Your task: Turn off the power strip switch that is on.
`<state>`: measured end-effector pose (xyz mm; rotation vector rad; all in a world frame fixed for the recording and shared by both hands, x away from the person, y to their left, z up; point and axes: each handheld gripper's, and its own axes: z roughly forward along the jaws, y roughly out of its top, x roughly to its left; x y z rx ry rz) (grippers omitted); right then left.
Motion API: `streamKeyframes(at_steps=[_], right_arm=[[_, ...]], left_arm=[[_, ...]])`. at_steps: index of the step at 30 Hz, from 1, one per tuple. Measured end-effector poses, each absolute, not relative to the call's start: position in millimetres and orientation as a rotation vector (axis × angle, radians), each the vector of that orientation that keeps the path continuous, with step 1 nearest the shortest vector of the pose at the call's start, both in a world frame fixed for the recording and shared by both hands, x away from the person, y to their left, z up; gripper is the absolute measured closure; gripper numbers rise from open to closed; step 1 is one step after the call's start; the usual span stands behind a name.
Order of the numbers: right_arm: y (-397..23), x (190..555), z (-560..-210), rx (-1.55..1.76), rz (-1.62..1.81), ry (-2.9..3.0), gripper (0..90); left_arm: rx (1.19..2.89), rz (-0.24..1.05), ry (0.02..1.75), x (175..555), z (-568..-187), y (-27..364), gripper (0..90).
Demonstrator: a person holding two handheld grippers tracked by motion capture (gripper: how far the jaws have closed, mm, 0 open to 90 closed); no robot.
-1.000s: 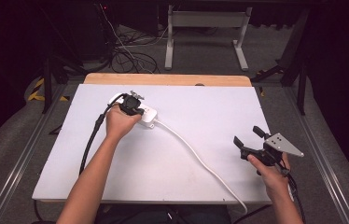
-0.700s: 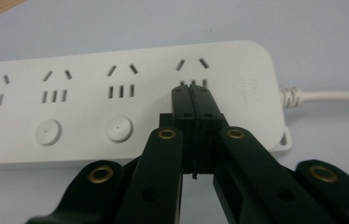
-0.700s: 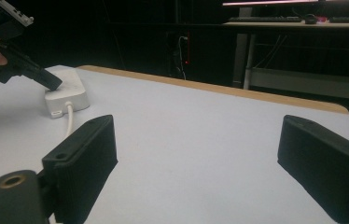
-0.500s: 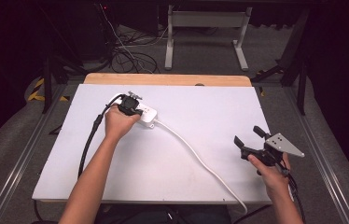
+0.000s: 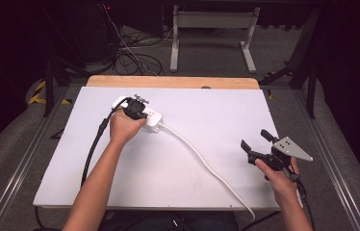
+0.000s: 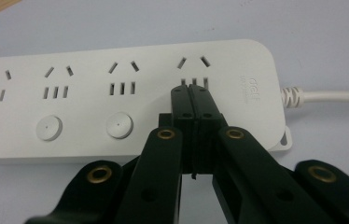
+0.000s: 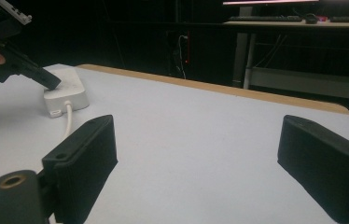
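Observation:
A white power strip [image 5: 153, 118] [image 6: 116, 60] lies at the back left of the white table top [image 5: 207, 110], its white cord [image 5: 202, 161] running to the front edge. My left gripper [image 5: 137, 111] [image 6: 192, 91] is shut with nothing between the jaws. Its joined tips rest on the strip's face just below the rightmost socket, near the cord end. The right gripper view shows the strip [image 7: 65, 91] from afar with the left gripper [image 7: 46, 80] tilted down onto it. My right gripper [image 5: 255, 139] [image 7: 200, 140] hovers open and empty over the right side of the table.
Several round switch buttons [image 6: 119, 125] sit on the strip beside the left jaws. A black cable [image 5: 94, 149] trails from the left gripper along the forearm. A wooden strip [image 5: 168, 82] borders the far table edge. Metal frames and cables stand on the floor behind.

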<state>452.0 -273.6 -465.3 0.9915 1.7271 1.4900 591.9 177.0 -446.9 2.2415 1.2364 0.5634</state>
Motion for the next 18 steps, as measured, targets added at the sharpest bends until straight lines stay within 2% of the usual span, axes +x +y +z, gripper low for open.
streamKeyframes(at_steps=[8,12,18], right_arm=[[-274,452,-465,0.987,1.485,1.727,12.1],[-274,451,-464,0.989,1.495,1.719,12.1],[-274,451,-463,0.988,1.499,1.713,12.1]], left_arm=[[2.339,0.656,1.208,592,-445,165,90.0],[2.338,0.637,1.205,593,-445,167,90.0],[2.413,0.697,1.180,592,-444,159,90.0]])
